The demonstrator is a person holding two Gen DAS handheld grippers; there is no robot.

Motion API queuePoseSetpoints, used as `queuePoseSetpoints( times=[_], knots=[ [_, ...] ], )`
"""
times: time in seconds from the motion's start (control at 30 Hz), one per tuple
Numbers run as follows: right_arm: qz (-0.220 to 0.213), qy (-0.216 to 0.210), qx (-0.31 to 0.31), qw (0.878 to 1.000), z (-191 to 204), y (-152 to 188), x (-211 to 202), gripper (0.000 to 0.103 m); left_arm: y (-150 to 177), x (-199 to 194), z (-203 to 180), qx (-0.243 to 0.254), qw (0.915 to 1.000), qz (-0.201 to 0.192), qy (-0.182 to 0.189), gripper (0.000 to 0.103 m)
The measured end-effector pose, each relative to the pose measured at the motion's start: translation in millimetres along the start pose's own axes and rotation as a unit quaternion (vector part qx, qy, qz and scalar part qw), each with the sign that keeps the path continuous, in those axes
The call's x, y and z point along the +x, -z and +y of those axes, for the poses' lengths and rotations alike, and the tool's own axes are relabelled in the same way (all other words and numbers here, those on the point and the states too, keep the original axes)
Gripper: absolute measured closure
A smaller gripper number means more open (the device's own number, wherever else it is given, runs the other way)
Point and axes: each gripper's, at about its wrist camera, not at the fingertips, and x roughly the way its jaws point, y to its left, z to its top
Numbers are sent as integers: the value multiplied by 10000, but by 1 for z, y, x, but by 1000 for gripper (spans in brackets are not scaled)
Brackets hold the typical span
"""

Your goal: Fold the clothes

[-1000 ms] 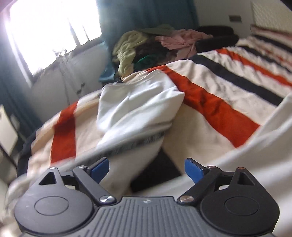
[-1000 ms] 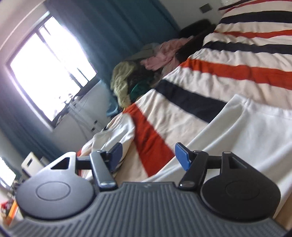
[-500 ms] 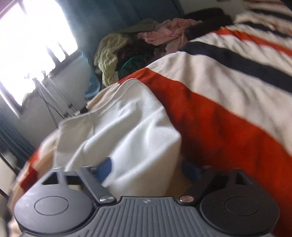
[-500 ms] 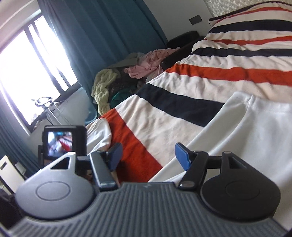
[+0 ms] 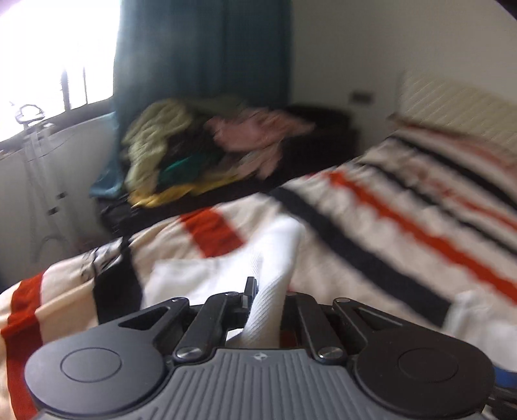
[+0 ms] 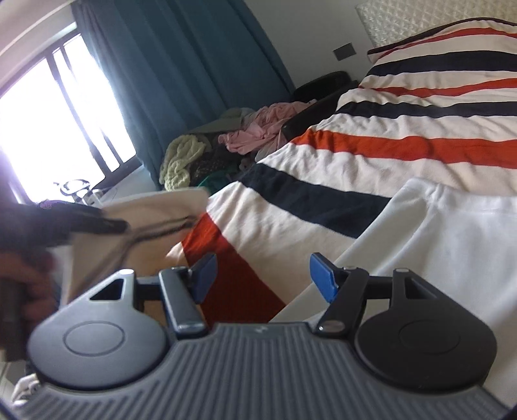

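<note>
One soft, light white ribbed cotton garment lies on the striped bed; it will sag. Your left claw is clenched on its edge, your right claw is released; take the hem near it.

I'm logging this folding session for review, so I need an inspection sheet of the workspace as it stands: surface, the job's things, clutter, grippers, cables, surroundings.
Surface: bed with a striped blanket, cream with orange and black bands.
Job's things: white garment lies on the blanket; one end of it is pinched and pulled up.
Clutter: pile of clothes beyond the bed's far side, green, pink and dark pieces.
Grippers: left gripper shut on the white garment; right gripper open, nothing between its blue pads, beside the garment's edge.
Cables: nothing seen.
Surroundings: teal curtain, bright window, cream headboard, wall switch plate.
</note>
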Motion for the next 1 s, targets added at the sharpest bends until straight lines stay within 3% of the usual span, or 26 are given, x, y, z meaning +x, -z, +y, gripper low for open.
queuePoseSetpoints(
  times=[0.1,0.23,0.3,0.37,0.53,0.6,0.67,0.7,0.73,0.77,0.87,1.0],
  knots=[
    [-152,-72,-61,9998,7,-1,-12,36,-11,-36,10,-128,9980,-449,421,98],
    [-198,-257,-276,9991,17,3,-22,36,-9,-21,17,-338,9988,-296,214,98],
    [-161,-261,-316,9990,19,5,-22,36,0,5,18,-141,9996,-157,-178,98],
    [-68,-213,-315,9993,19,7,-17,36,10,35,29,-258,9981,71,-553,98],
    [124,-122,-450,9988,21,17,4,36,30,101,64,-658,9850,585,-1480,97],
    [183,-124,-555,9982,23,22,12,36,37,118,80,-894,9756,833,-1826,89],
    [196,-133,-704,9972,26,28,20,36,40,121,90,-1015,9677,1063,-2049,71],
    [221,-128,-800,9965,29,31,24,36,41,116,93,-960,9680,1040,-2072,68],
    [260,-141,-884,9956,32,34,27,36,41,106,93,-890,9693,1003,-2061,59],
    [301,-159,-962,9948,34,36,29,36,40,95,91,-820,9706,966,-2047,46],
    [329,-287,-1156,9923,42,40,28,36,40,50,83,-801,9721,773,-2065,27],
    [304,-446,-1327,9897,48,39,19,36,48,-37,58,-847,9719,378,-2162,21]
  ],
)
